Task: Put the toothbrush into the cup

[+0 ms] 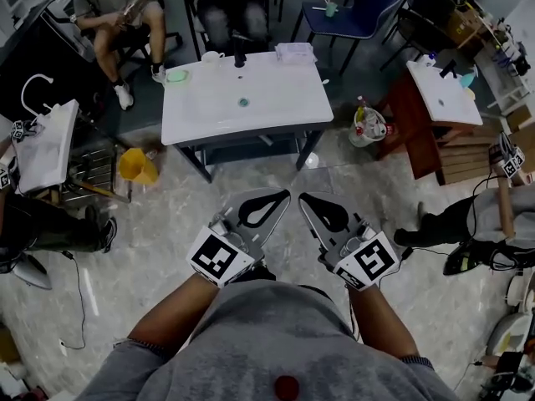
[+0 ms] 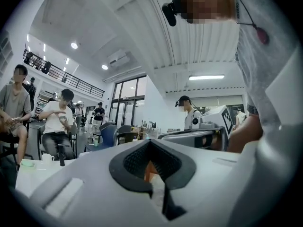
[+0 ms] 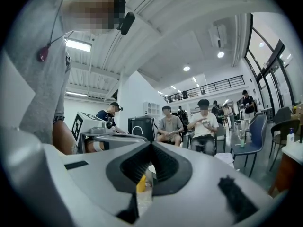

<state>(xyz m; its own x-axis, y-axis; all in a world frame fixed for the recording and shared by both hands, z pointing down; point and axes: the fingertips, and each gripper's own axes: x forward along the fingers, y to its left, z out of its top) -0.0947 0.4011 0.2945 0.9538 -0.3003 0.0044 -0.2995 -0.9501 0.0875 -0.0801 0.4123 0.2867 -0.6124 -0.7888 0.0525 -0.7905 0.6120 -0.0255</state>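
On the white table (image 1: 267, 119), near its far edge, stands a white cup (image 1: 211, 56). The toothbrush is too small to pick out, though it may be the teal speck (image 1: 243, 102) mid-table. Only the left gripper view shows the cup (image 2: 47, 157) side-on. The left gripper (image 1: 282, 197) and right gripper (image 1: 306, 199) point level before the person's chest, jaws pressed together and empty, tips angled toward each other, well short of the table.

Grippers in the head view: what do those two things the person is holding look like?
The left gripper and right gripper are white wedges with black looped pads. Each carries a cube with black-and-white square markers. The person wears a grey short-sleeved shirt.
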